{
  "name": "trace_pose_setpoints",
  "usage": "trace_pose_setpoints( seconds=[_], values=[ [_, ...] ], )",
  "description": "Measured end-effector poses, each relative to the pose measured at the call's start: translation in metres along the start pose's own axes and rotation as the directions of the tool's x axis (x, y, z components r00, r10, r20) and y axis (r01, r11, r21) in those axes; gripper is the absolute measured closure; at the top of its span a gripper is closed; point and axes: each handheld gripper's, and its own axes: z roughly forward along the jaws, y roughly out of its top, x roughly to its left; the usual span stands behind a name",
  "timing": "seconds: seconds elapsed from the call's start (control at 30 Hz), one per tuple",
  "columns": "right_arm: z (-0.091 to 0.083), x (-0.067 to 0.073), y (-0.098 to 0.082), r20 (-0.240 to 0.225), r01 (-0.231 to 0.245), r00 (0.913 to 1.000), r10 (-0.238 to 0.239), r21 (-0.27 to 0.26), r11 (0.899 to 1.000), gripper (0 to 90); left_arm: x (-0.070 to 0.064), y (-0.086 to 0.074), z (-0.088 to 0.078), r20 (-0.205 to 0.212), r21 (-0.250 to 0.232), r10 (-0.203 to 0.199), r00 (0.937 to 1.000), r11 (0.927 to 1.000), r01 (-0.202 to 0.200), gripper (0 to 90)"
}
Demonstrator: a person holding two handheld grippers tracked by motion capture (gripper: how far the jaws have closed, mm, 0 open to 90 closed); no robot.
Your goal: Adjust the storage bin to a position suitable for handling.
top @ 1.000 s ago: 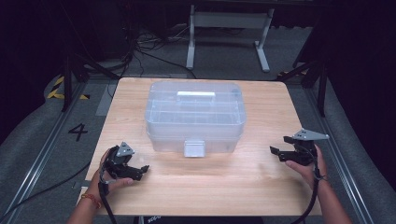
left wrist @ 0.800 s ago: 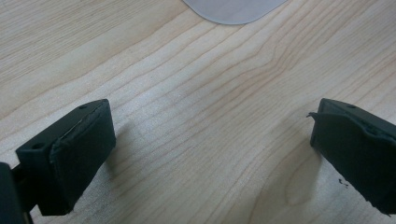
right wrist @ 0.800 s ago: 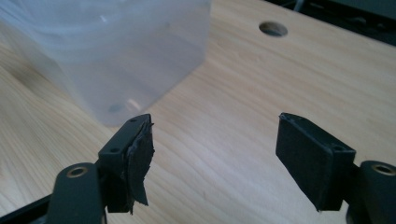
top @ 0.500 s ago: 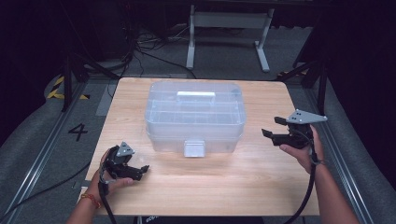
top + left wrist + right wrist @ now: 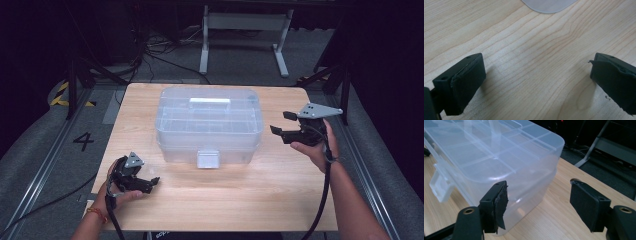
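In your left gripper view the top edge crops the clear box (image 5: 549,5); its frosted walls blur whatever is inside, in every view.

A light wooden worktop (image 5: 250,200) with rounded corners and visible grain stands on a grey floor (image 5: 45,165). A clear plastic storage box (image 5: 208,125) with a closed lid sits on it, toward the far edge and near the middle. The lid has a white handle (image 5: 209,103) on top and a pale latch (image 5: 208,159) on the near side. The left tool (image 5: 145,184) rests on the worktop near the front left corner.
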Motion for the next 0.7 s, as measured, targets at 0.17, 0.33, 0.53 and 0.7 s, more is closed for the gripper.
trace_pose_setpoints(
  seconds=[0.17,0.33,0.53,0.7],
  values=[
    [0.007,0.004,0.013,-0.008,0.019,0.9998,-0.019,-0.005,1.000,31.8,0.000,0.000,0.000,0.000,0.000,-0.001,1.0000,1.0000,0.001,0.6],
    [0.018,0.010,0.029,-0.017,0.039,0.9991,-0.040,-0.010,0.999,31.9,0.000,0.000,0.000,-0.001,0.001,0.004,1.0000,1.0000,-0.004,0.6],
    [0.027,0.015,0.045,-0.031,0.051,0.9982,-0.052,-0.014,0.999,32.3,0.000,0.000,0.000,-0.001,0.001,0.004,1.0000,1.0000,-0.004,0.6],
    [0.033,0.017,0.052,-0.036,0.057,0.9977,-0.057,-0.016,0.998,32.9,0.000,0.000,0.000,-0.001,0.001,0.003,1.0000,1.0000,-0.003,0.6]
  ],
)
